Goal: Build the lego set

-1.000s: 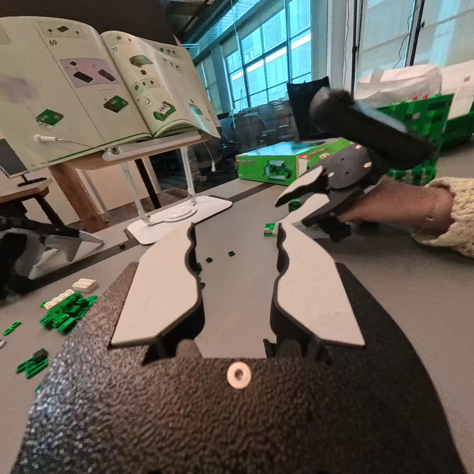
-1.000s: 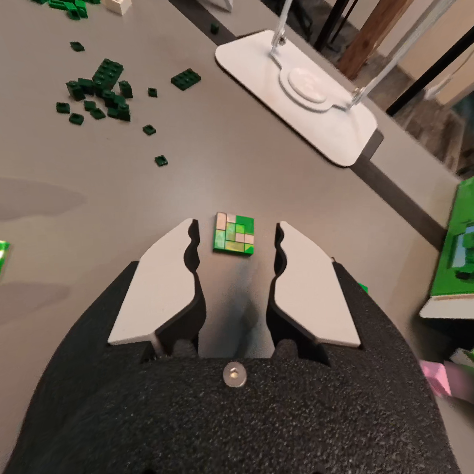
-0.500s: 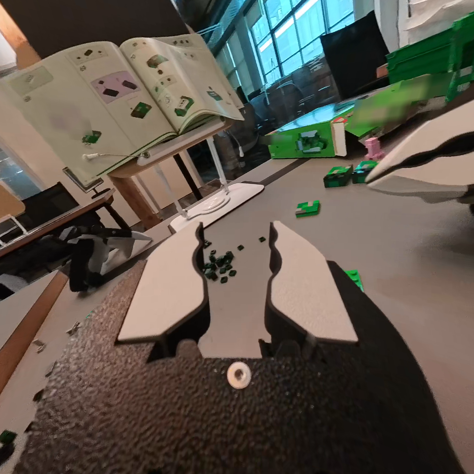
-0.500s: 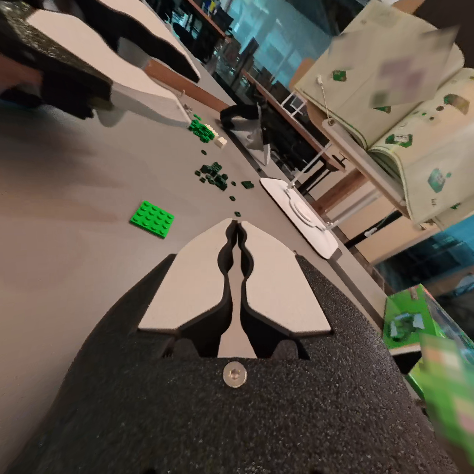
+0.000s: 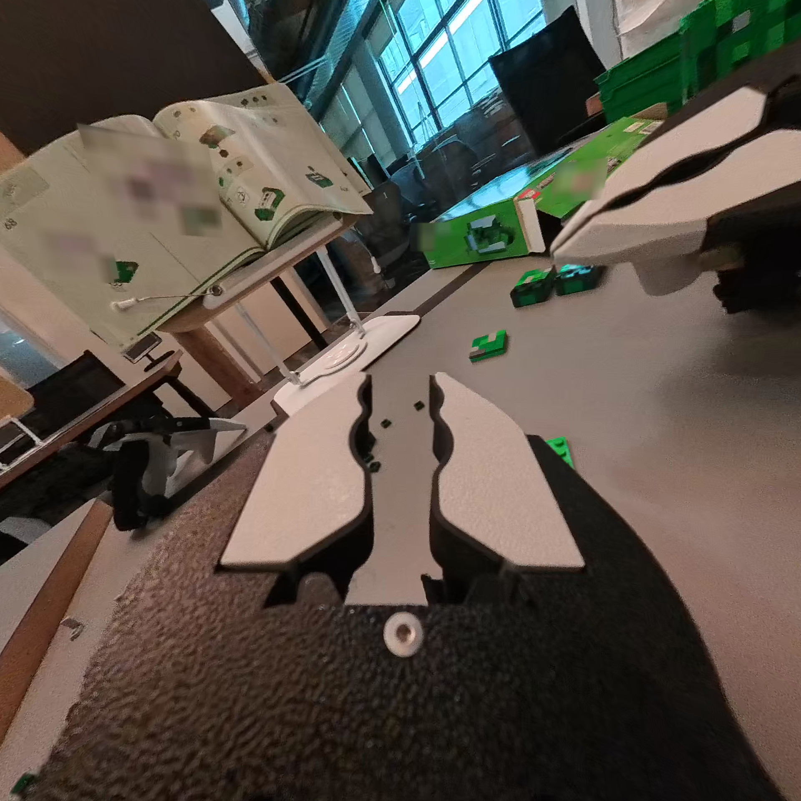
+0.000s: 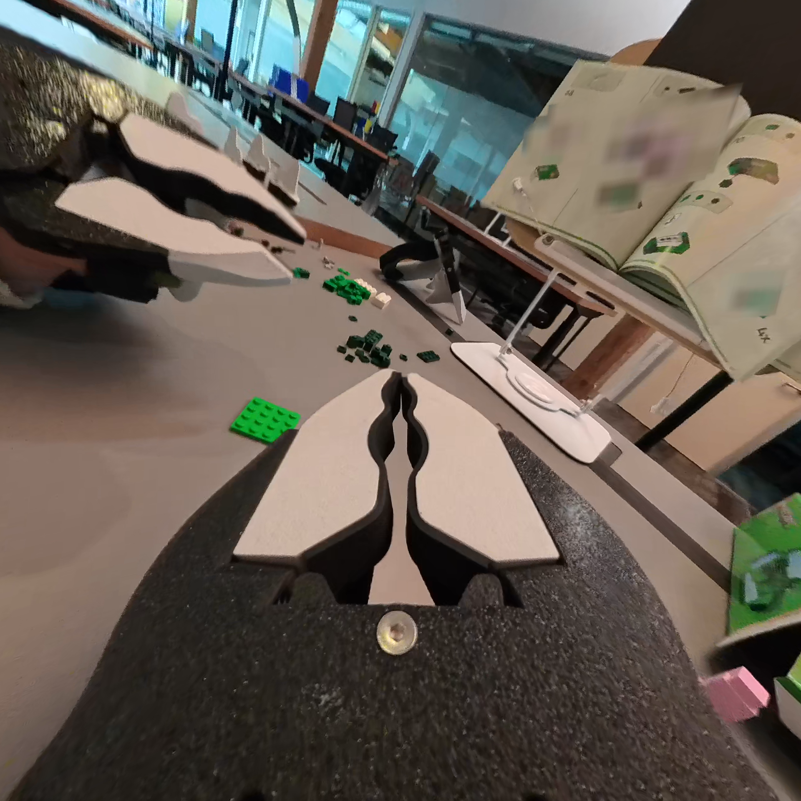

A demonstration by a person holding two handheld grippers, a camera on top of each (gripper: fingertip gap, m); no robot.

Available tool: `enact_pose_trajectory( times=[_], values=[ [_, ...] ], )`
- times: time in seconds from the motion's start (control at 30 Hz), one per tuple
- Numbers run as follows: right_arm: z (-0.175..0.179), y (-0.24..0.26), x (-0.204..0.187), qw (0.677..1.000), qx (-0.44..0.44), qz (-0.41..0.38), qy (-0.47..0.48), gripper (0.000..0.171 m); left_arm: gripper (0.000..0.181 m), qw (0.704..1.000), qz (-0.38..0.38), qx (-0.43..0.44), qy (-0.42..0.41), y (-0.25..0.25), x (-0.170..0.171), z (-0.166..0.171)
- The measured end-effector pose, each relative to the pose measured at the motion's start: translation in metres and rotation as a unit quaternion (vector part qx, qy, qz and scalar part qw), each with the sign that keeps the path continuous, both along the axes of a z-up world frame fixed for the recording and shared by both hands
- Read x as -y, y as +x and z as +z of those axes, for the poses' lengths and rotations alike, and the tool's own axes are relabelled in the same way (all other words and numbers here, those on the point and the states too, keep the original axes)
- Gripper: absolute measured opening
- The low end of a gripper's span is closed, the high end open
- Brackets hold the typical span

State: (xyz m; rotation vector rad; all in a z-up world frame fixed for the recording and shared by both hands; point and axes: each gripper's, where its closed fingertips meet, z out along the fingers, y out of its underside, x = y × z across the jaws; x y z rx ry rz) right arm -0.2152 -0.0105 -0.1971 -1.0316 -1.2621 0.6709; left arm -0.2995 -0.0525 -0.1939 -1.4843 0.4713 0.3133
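Note:
My left gripper [image 5: 401, 381] is open and empty, low over the grey table [image 5: 650, 433]. Small dark green pieces [image 5: 417, 405] lie beyond its fingertips. A small green tiled plate [image 5: 487, 346] lies farther out to the right. My right gripper [image 6: 398, 378] is shut with nothing visible between its fingers; it also shows in the left wrist view [image 5: 559, 247] at the upper right. A bright green studded plate [image 6: 265, 419] lies just left of its tips. The left gripper [image 6: 294, 258] shows at the upper left of the right wrist view.
An open instruction book [image 5: 216, 195] sits on a stand with a white base [image 6: 533, 398]. Piles of dark green [image 6: 370, 346] and green and white bricks [image 6: 346, 288] lie beyond. Two built green blocks [image 5: 531, 288], a green box [image 5: 481, 234], a pink piece [image 6: 732, 693] and a spare gripper [image 6: 433, 268] are around. One gripper's finger ends stand about 10 cm off the other's. From the left gripper's tips to the bright green studded plate [image 6: 265, 419] is close to 8 cm.
My right gripper was open above the tiled plate, then shut empty and swung up and away from it. My left gripper has turned left, dropped lower and narrowed a little.

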Motion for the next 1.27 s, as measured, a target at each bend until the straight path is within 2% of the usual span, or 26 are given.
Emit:
enact_pose_trajectory(
  times=[0.23,0.37,0.57,0.87,1.0,1.13,1.27],
  values=[
    [0.016,0.017,-0.015,0.993,-0.074,-0.007,-0.088,0.000,0.023,1.000,0.010,-0.008,-0.011,-0.001,-0.003,-0.004],
    [0.020,0.020,-0.019,0.990,-0.095,-0.007,-0.100,0.000,0.024,0.999,0.033,0.031,-0.021,-0.012,-0.004,-0.005],
    [0.021,0.004,-0.008,0.988,-0.091,0.075,-0.101,0.000,0.022,0.992,0.088,0.091,0.018,-0.042,-0.006,0.008],
    [0.025,0.001,-0.014,0.981,-0.111,0.099,-0.126,0.000,0.017,0.969,0.151,0.181,0.070,-0.085,-0.050,0.020],
    [0.025,0.003,-0.014,0.980,-0.112,0.101,-0.126,0.000,0.000,0.979,0.120,0.154,0.060,-0.073,-0.064,0.019],
    [0.023,0.001,-0.010,0.983,-0.104,0.104,-0.113,0.000,0.000,0.994,0.049,0.088,0.045,-0.037,-0.065,0.015],
    [0.021,0.000,-0.006,0.985,-0.095,0.107,-0.098,0.000,0.000,0.999,0.014,0.034,0.034,-0.012,-0.063,0.011]
  ],
)
